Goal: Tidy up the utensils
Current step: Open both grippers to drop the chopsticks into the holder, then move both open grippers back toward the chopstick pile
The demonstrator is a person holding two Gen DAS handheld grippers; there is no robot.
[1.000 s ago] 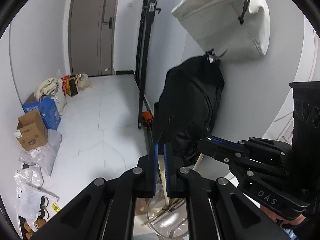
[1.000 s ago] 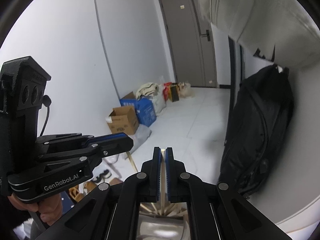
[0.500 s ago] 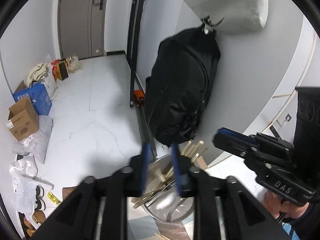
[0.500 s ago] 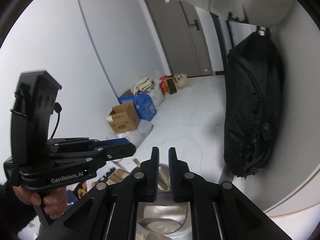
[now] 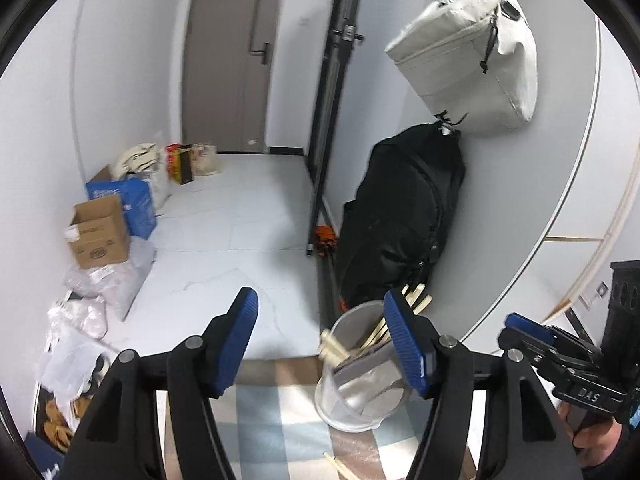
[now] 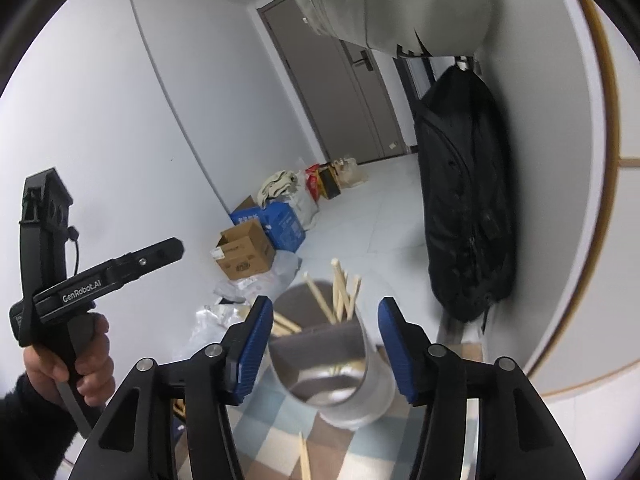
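Note:
A shiny metal cup (image 6: pixel 336 376) stands on a checked cloth (image 6: pixel 264 420) at the table's far edge, with several wooden utensils (image 6: pixel 340 292) sticking out of it. My right gripper (image 6: pixel 324 344) hovers over the cup, jaws opening, and its pads do not touch the cup or the sticks. In the left wrist view the cup (image 5: pixel 356 400) sits under the right finger of my left gripper (image 5: pixel 322 344). Its jaws are opening too, and a wooden piece (image 5: pixel 334 348) lies loose at the cup's rim. One wooden stick (image 6: pixel 306 456) lies on the cloth in front.
A black backpack (image 5: pixel 400 216) and a pale bag (image 5: pixel 468 60) hang on the wall right behind the cup. Beyond the table edge are the white floor, cardboard boxes (image 5: pixel 100 232) and plastic bags. A hand (image 6: pixel 80 360) holds the left gripper's handle.
Both grippers went from shut on a wooden utensil to wide apart. The utensils now rest in the cup. Both hands drew back, so the cup shows more fully.

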